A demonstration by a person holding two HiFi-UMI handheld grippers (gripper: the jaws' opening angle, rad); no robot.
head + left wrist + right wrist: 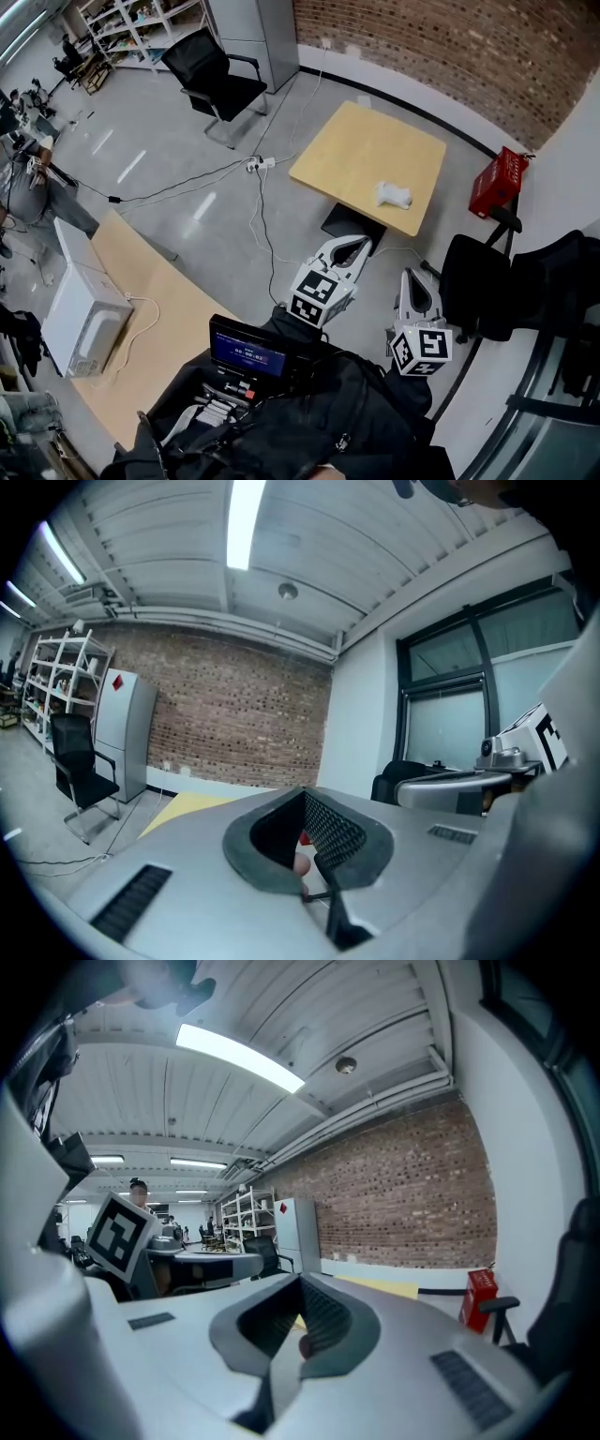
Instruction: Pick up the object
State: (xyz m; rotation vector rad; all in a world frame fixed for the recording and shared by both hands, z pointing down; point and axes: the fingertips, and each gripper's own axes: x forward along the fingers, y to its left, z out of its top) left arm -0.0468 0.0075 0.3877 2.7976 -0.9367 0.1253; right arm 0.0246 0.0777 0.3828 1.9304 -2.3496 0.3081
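A small white object [393,195] lies near the right edge of a square light-wood table [356,150] out on the floor. Both grippers are held in the air short of the table, pointing toward it. My left gripper [359,244] has its jaws together at the tip, with nothing between them, and it is just short of the table's near edge. My right gripper [410,275] is lower and to the right, also shut and empty. In the left gripper view the table [187,808] shows ahead of the closed left gripper [305,797]. The right gripper [300,1283] looks the same in its own view.
A black office chair [216,80] stands at the back left, and another black chair [487,281] is on the right. A red crate [497,181] sits by the wall. Cables [258,164] trail across the floor. A white appliance [80,319] sits on a curved desk [159,309].
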